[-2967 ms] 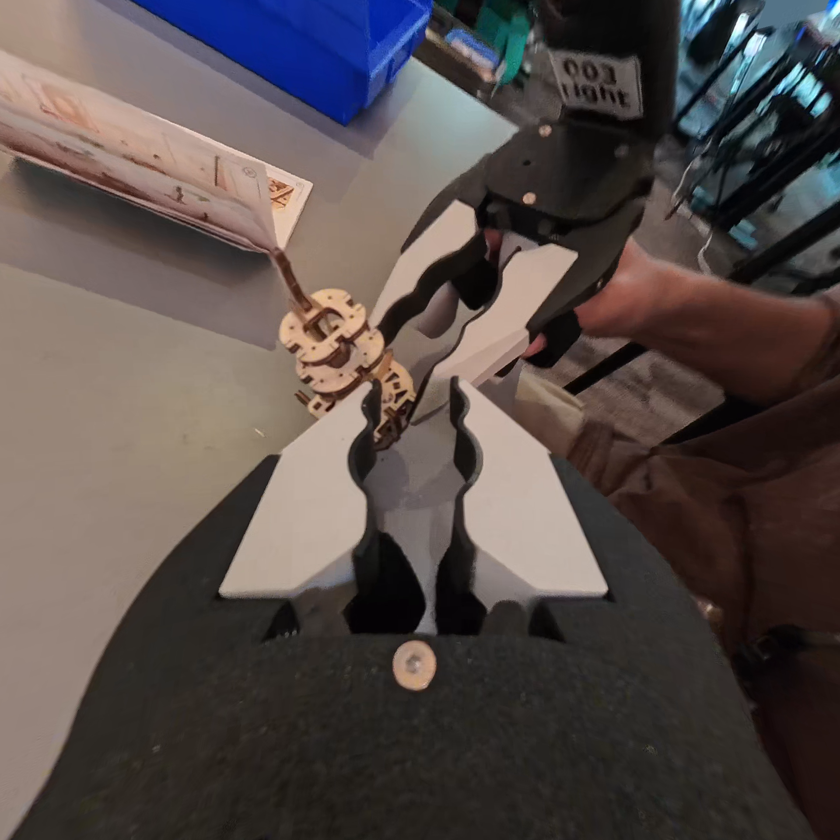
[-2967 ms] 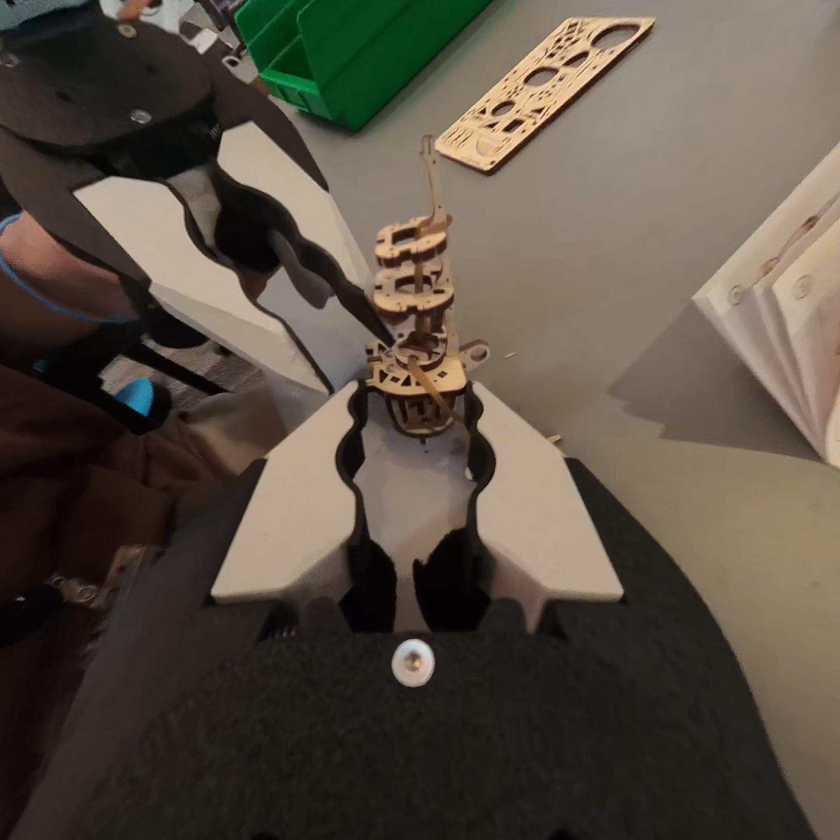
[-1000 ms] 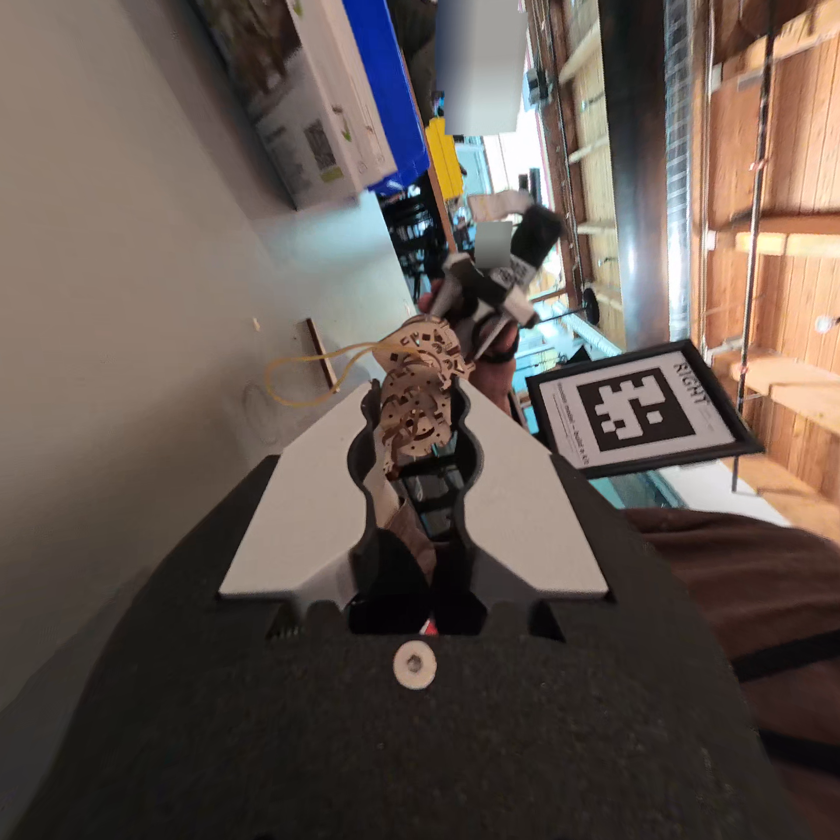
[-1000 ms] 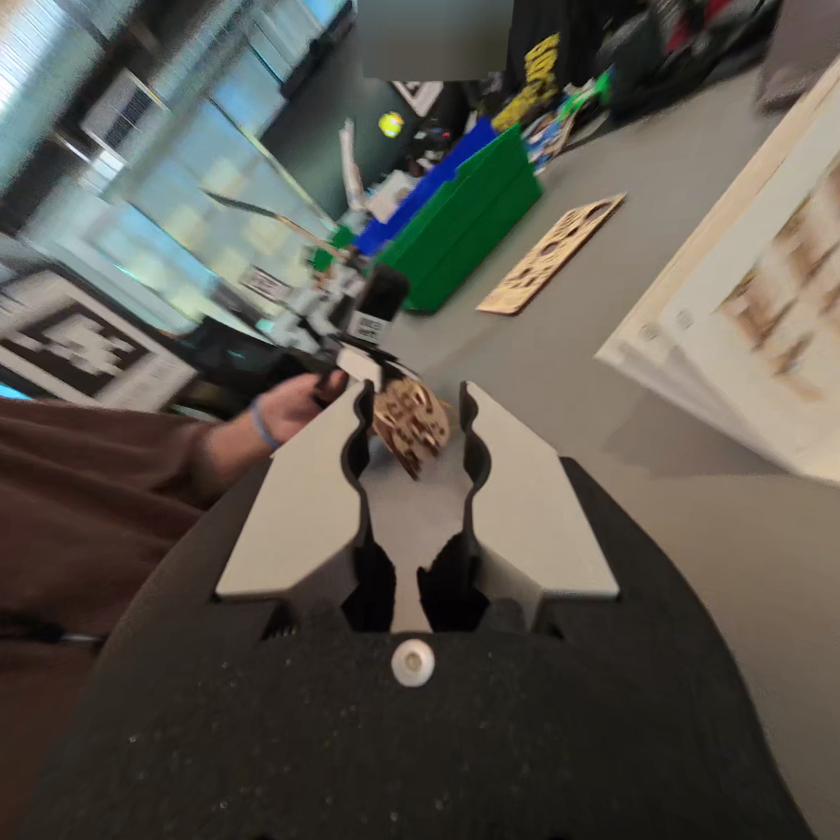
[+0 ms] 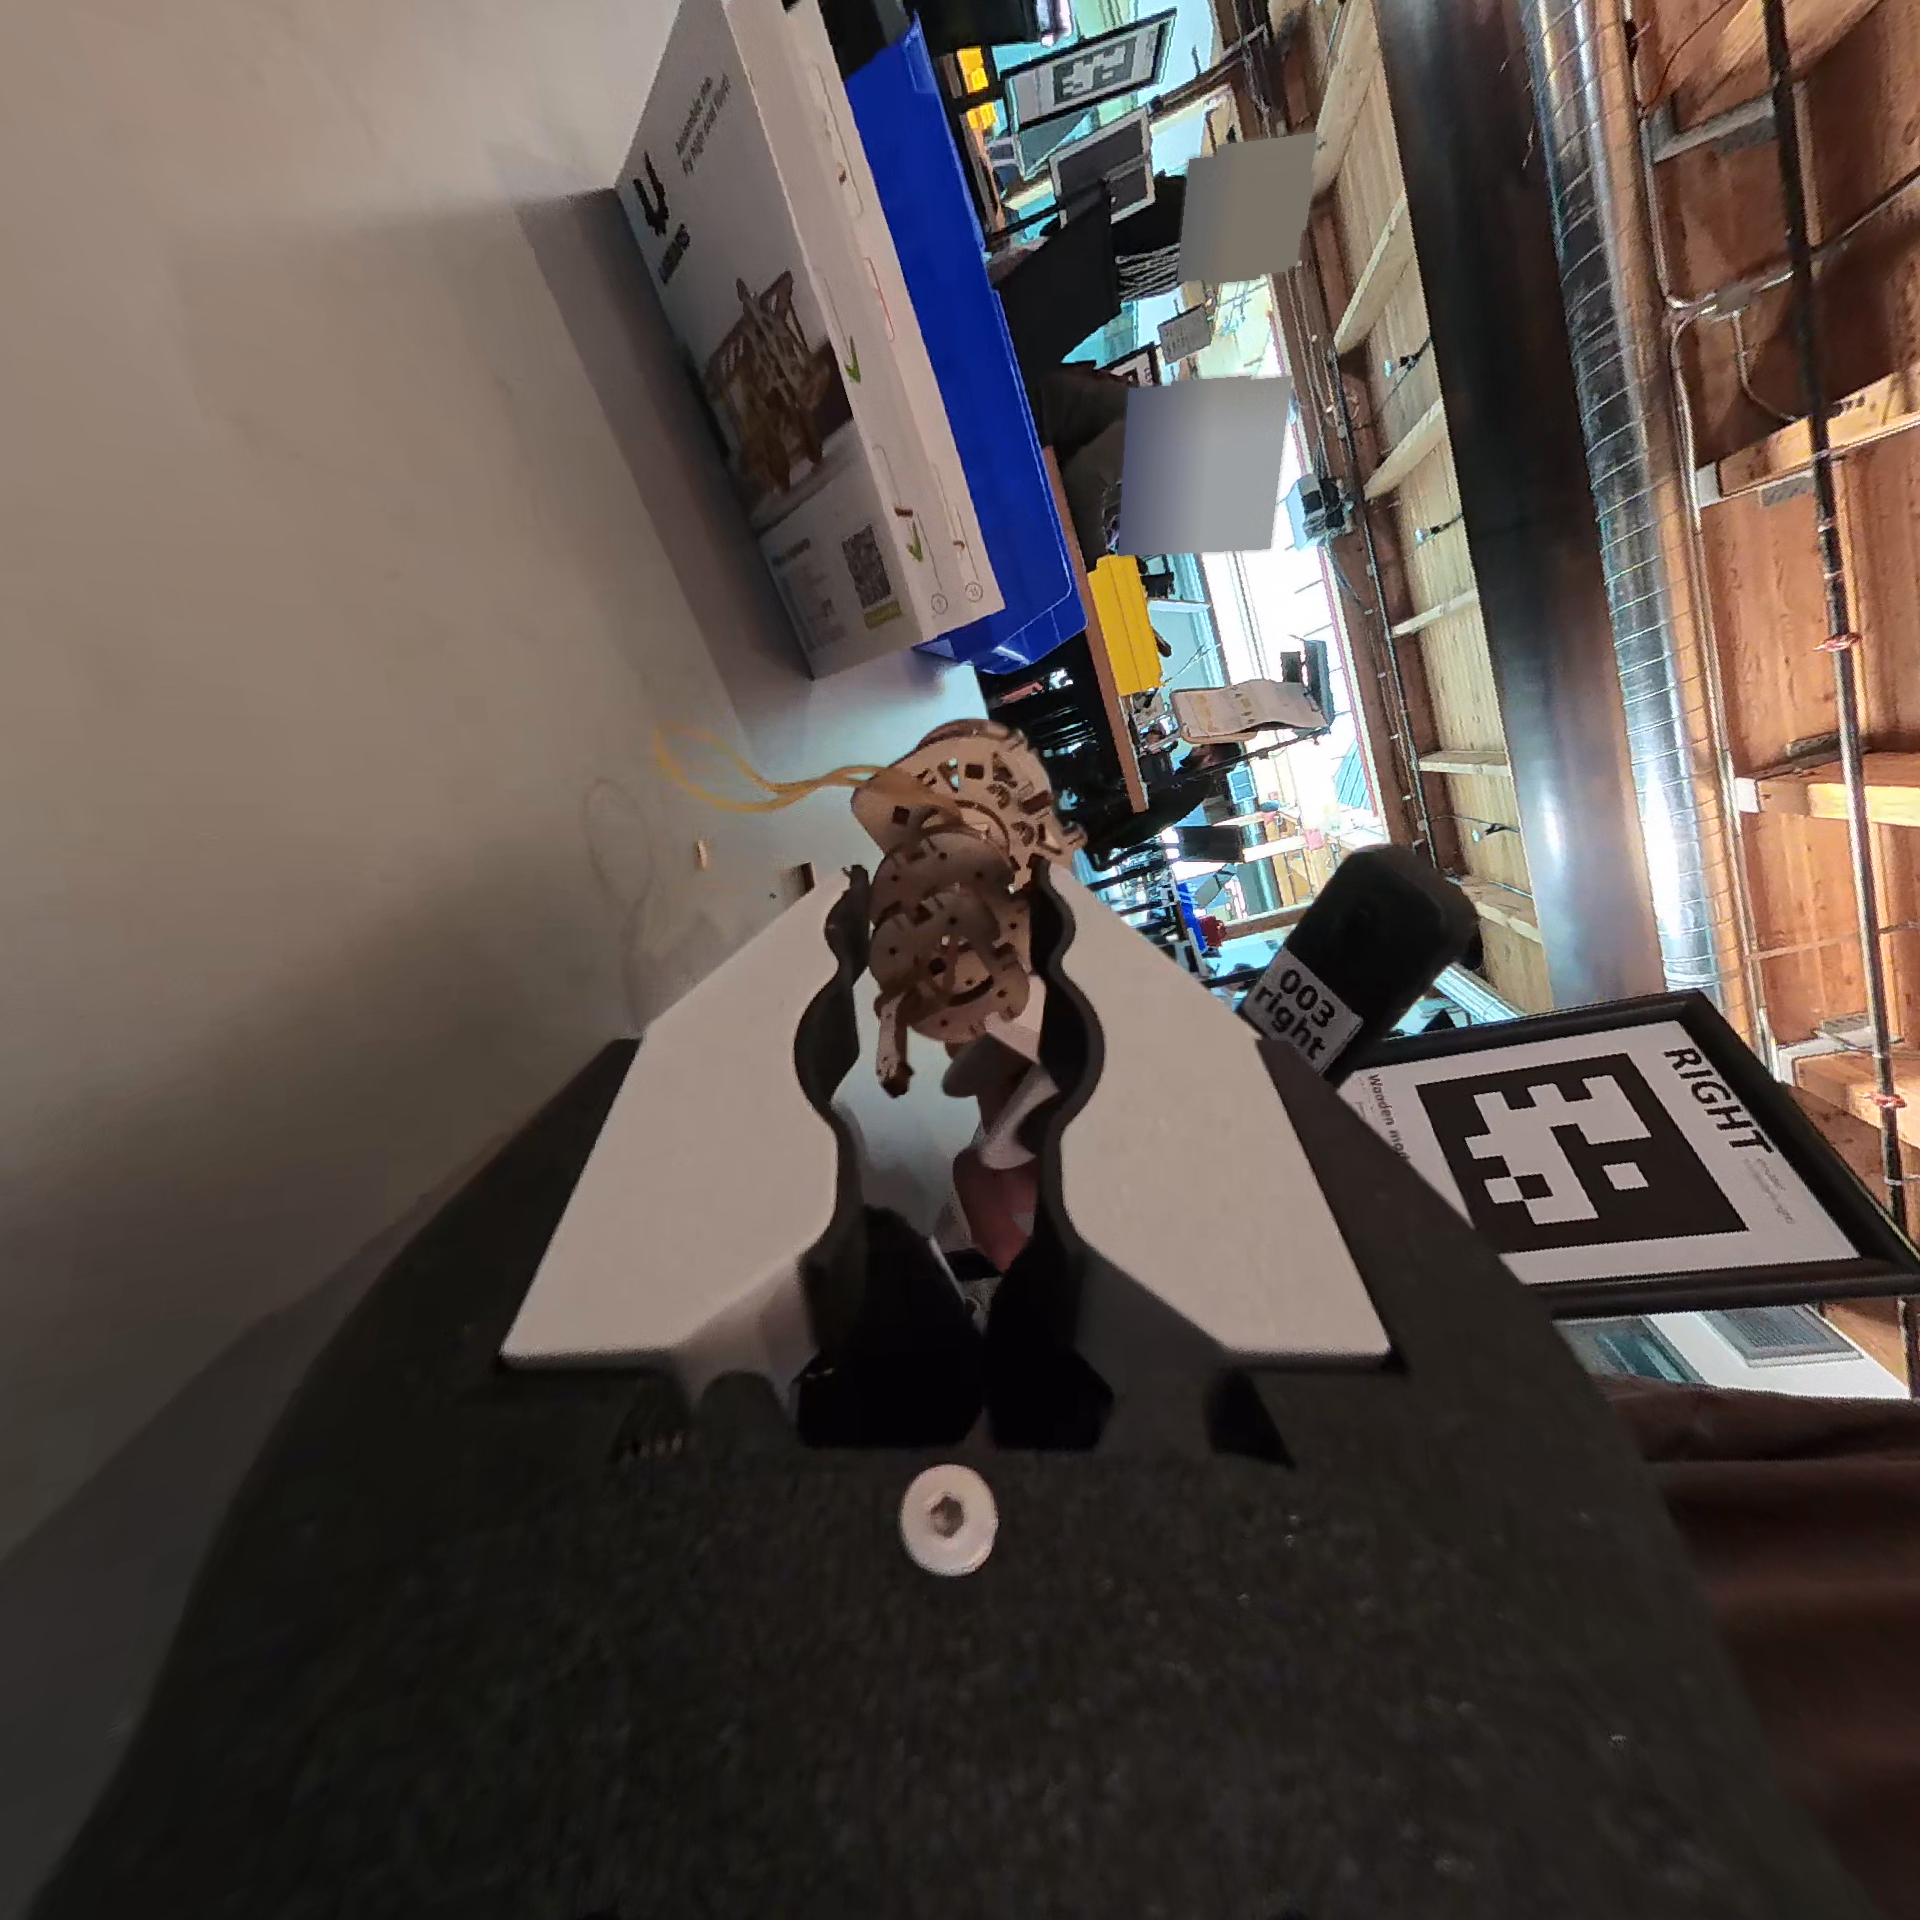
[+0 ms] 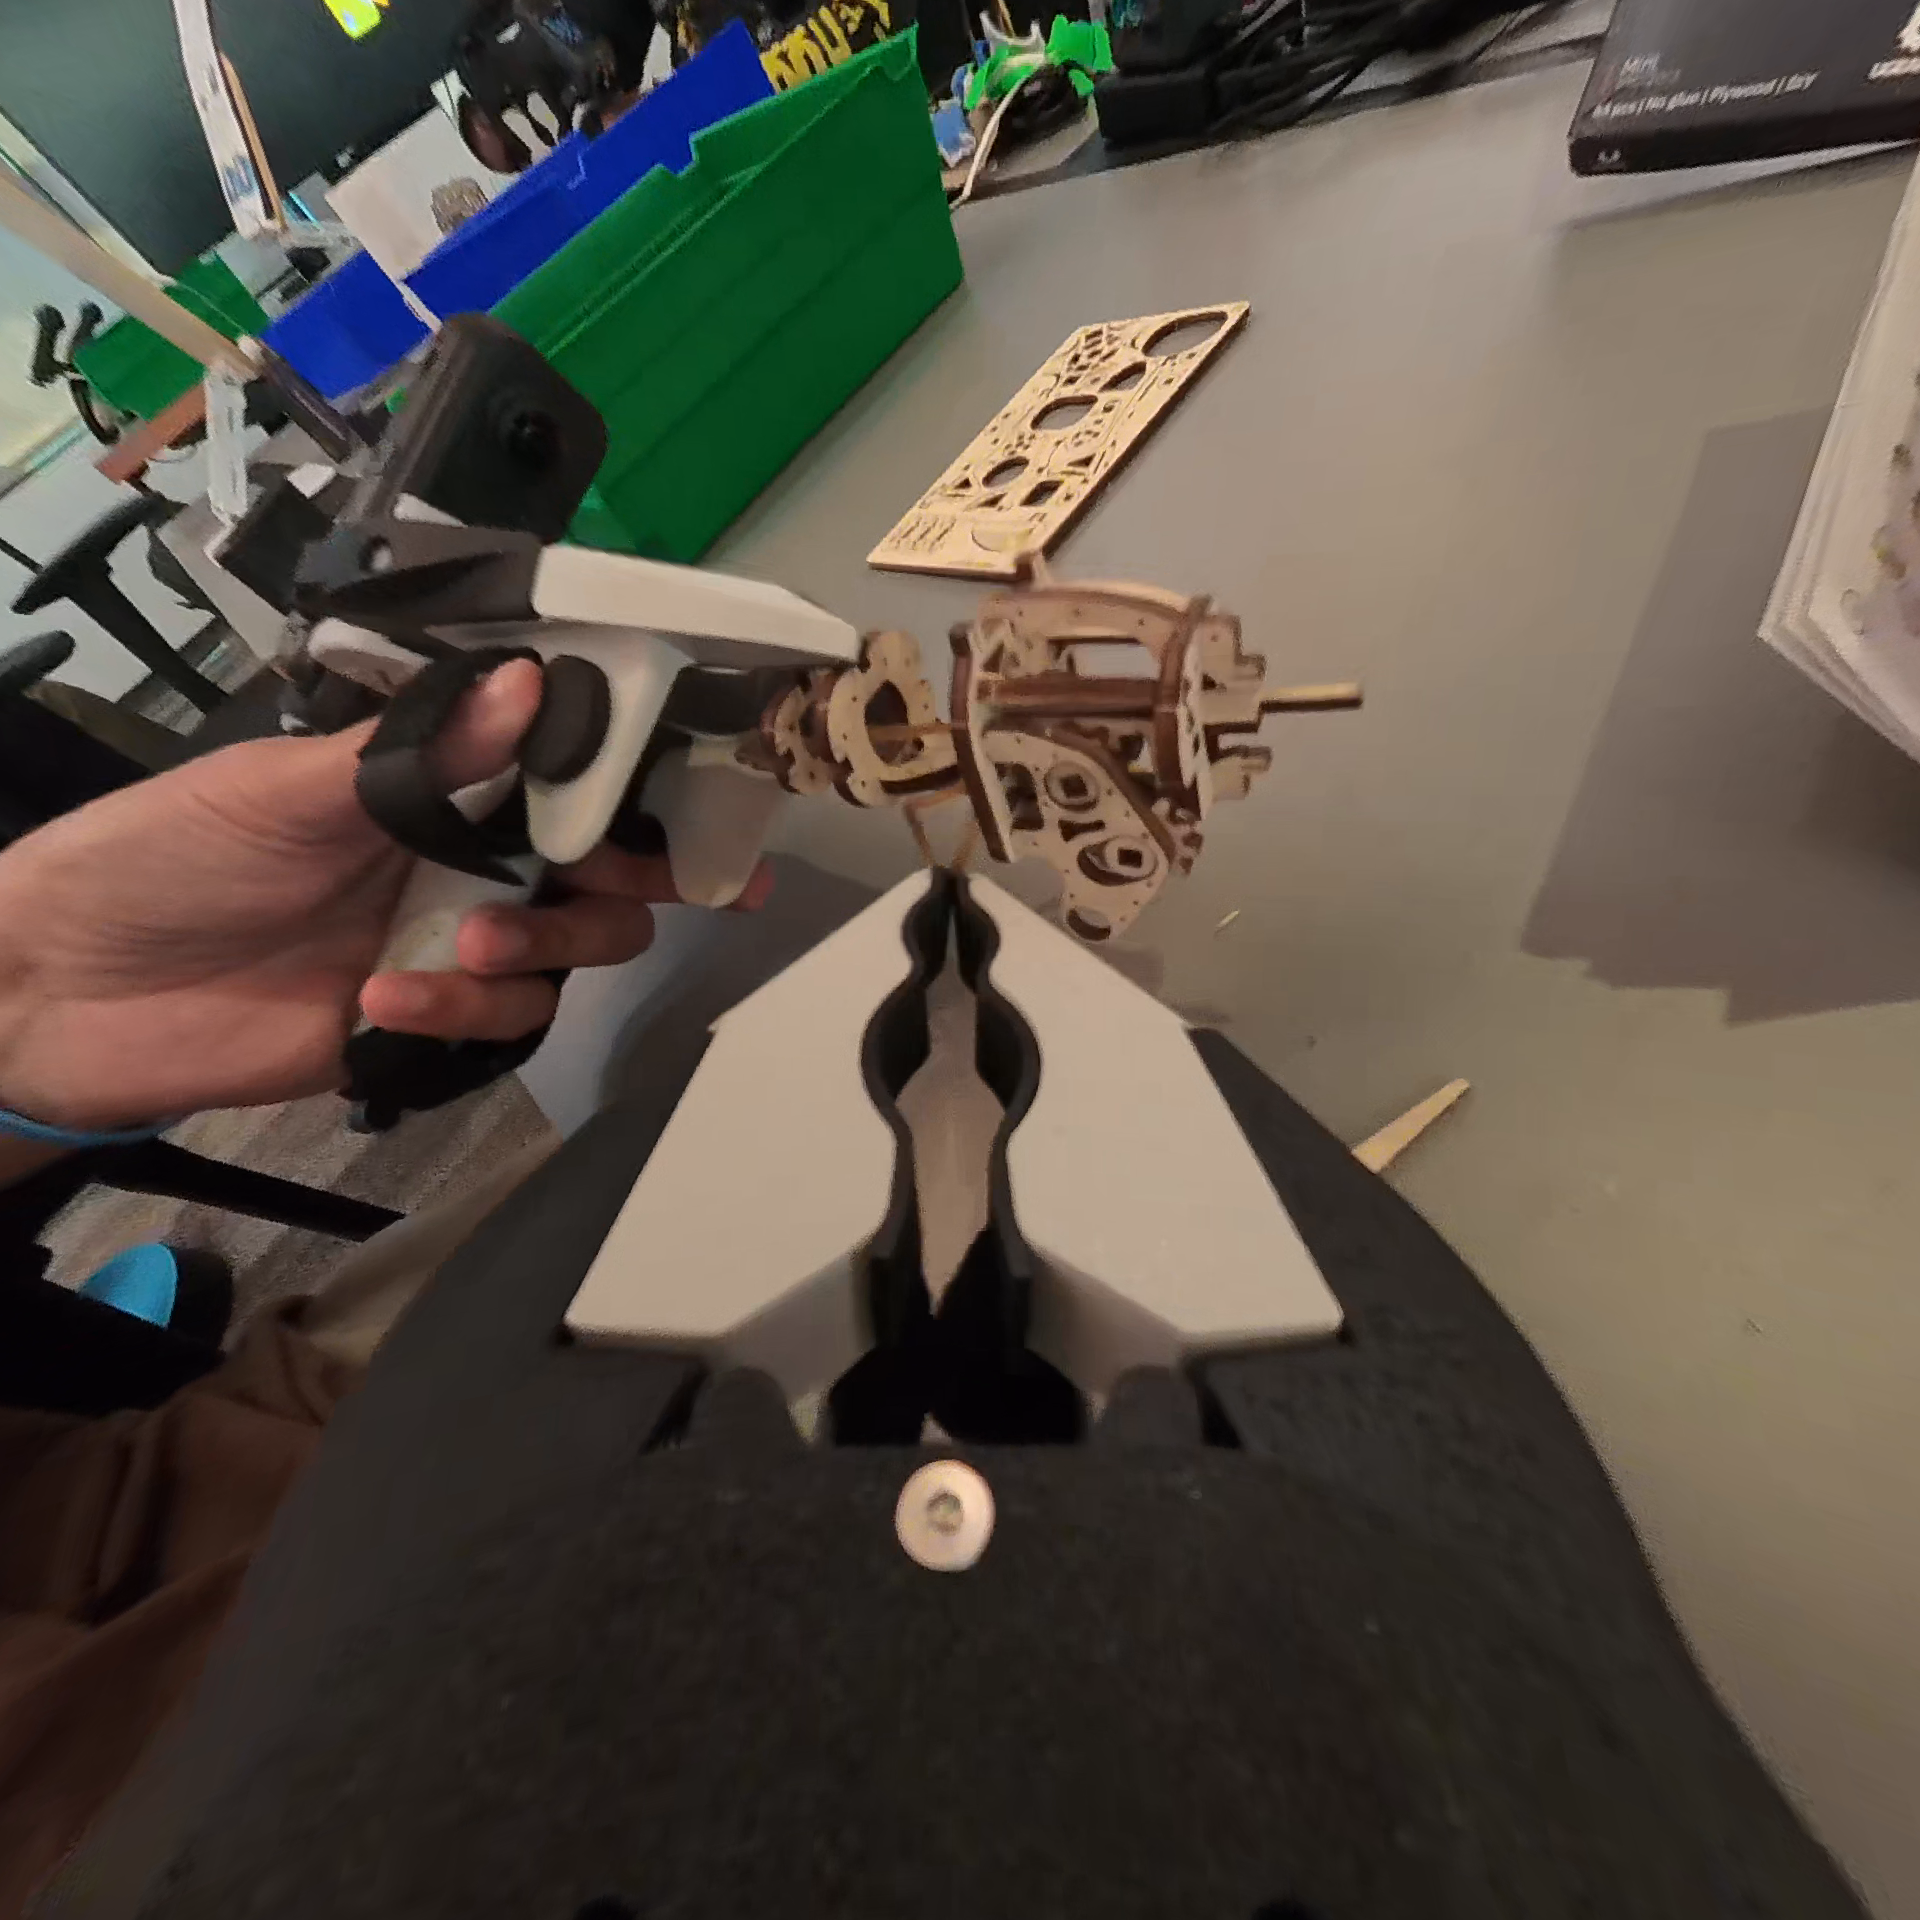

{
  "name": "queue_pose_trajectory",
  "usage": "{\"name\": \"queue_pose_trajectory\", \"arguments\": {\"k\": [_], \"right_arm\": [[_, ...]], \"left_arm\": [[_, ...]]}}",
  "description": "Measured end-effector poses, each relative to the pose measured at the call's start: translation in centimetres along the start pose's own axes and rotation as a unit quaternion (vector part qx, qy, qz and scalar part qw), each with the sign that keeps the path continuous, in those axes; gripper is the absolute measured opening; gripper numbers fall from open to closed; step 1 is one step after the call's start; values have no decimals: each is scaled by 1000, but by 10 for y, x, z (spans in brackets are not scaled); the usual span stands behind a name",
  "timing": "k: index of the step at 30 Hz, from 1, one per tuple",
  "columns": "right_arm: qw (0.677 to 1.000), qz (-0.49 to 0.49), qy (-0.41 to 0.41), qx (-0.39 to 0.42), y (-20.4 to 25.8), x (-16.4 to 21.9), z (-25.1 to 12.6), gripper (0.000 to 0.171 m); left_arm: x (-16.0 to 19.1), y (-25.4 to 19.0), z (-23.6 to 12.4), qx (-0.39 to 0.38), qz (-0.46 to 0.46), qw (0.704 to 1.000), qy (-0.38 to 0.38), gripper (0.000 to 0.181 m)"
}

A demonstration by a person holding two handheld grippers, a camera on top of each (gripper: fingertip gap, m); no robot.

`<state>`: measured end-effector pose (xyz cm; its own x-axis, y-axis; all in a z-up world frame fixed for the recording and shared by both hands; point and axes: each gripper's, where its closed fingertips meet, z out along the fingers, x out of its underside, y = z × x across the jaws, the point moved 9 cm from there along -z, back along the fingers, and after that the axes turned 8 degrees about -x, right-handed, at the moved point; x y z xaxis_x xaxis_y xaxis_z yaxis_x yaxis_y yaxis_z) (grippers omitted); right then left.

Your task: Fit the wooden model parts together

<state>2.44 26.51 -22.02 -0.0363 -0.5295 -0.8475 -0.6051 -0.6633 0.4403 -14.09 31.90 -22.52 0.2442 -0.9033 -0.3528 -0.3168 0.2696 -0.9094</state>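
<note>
The wooden model [image 6: 1091, 748], a small assembly of stacked discs and a cage-like frame, is held in the air above the grey table [image 6: 1507, 520]. My left gripper [image 5: 951, 894] is shut on its disc end; the right wrist view shows it [image 6: 831, 665] coming in from the left. A yellow rubber band [image 5: 717, 774] loops out from the model toward the table. My right gripper [image 6: 951, 894] sits just under the model with its tips together. Thin tan strands run from the model to those tips; I cannot tell if they are pinched.
A green bin [image 6: 748, 312], a blue bin [image 6: 520, 239] and a punched wooden part sheet [image 6: 1070, 436] lie beyond the model. A booklet [image 6: 1860, 582] is at the right, a wooden sliver [image 6: 1413, 1122] nearby. A white kit box [image 5: 821, 395] and framed marker sign [image 5: 1621, 1143] show in the left wrist view. The tips of both grippers are at nearly the same place.
My right gripper's fingers have closed from open to tips together. The model, earlier gripped by both grippers at the table, is now held up by the left gripper alone, lying sideways.
</note>
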Motion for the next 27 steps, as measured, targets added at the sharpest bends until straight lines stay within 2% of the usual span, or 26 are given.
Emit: {"name": "queue_pose_trajectory", "arguments": {"k": [6, 13, 16, 18, 23, 27], "right_arm": [[1000, 4, -12, -15, 11, -3, 2, 0], [998, -52, -30, 10, 21, -15, -4, 0], [996, -82, -10, 34, 18, -17, -14, 0], [996, -76, 37, 39, 14, -10, -16, 0], [986, -125, 77, 77, 0, 1, -12, 25], [997, -40, 62, 35, -3, 4, -5, 29]], "left_arm": [[3, -1, 3, -11, 7, 1000, -2, 29], [7, -4, 7, -7, 8, 1000, 3, 28], [6, -1, 5, -10, 2, 1000, 0, 29], [3, 0, 2, -14, 2, 1000, -9, 28], [2, 3, 1, -6, -16, 1000, -11, 29], [3, 1, 2, -11, -8, 1000, -11, 29]]}}
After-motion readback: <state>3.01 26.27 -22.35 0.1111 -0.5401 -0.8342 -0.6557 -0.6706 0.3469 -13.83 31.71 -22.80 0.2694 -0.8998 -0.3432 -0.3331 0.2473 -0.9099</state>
